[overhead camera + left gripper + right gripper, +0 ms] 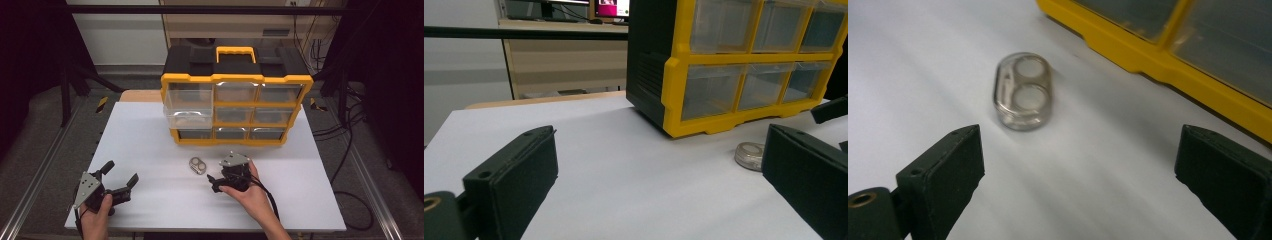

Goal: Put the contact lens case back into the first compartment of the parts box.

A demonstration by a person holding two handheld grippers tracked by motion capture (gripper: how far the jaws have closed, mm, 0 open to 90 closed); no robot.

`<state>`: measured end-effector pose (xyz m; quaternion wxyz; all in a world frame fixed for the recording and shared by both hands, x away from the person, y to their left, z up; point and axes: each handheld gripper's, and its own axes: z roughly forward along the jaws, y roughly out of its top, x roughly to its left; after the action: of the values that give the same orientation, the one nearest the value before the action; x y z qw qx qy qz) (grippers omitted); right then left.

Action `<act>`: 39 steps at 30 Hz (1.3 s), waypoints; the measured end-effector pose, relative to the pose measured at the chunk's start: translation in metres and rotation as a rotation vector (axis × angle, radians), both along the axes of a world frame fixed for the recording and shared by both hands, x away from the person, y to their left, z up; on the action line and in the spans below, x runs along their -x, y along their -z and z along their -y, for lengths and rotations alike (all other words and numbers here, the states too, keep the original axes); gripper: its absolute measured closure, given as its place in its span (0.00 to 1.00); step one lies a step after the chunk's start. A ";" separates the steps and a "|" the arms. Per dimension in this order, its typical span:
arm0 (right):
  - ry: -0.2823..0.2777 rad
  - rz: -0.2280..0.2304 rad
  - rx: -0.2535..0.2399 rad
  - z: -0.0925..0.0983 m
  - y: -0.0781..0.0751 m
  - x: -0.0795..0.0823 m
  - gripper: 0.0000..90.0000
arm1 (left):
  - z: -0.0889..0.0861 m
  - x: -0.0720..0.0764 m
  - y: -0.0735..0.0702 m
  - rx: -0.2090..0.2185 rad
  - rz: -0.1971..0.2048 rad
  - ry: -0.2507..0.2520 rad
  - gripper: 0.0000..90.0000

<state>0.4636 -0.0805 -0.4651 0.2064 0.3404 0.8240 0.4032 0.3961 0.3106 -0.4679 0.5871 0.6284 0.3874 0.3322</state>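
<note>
A: Holding both tools low over the near edge of the white table [150,135], I keep the left gripper [120,181] parked at the near left, jaws spread wide around nothing, so it stays out of the way.

B: And the other one?

A: My right gripper [216,181] sits nearer the middle, its jaws wide apart too and empty, aimed at the small clear plastic case [197,165]. In the right gripper view the case [1023,92] lies flat on the table ahead of the jaws, apart from them; I judge this to be the approach for a pick.

B: Where would it go?

A: Probably the yellow and black drawer organizer [235,100] standing beyond it, near the far edge. Its top-left drawer [189,107] is pulled out, seemingly ready to receive something.

B: Counts?

A: Two grippers, one case, one organizer; nine drawers in three rows of three, one open.
</note>
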 end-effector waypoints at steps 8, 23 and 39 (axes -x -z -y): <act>-0.040 -0.040 0.042 -0.031 0.002 -0.011 0.07 | -0.003 0.000 0.000 0.017 -0.004 -0.010 0.02; -0.060 -0.139 0.061 -0.059 0.010 -0.029 0.29 | 0.001 -0.001 0.000 0.013 -0.009 0.006 0.02; -0.054 -0.137 0.085 -0.061 0.014 -0.036 0.54 | 0.003 -0.002 0.000 0.009 -0.015 0.005 0.02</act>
<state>0.4997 -0.0197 -0.4788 0.1528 0.3361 0.8614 0.3489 0.3981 0.3079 -0.4682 0.5876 0.6293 0.3918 0.3242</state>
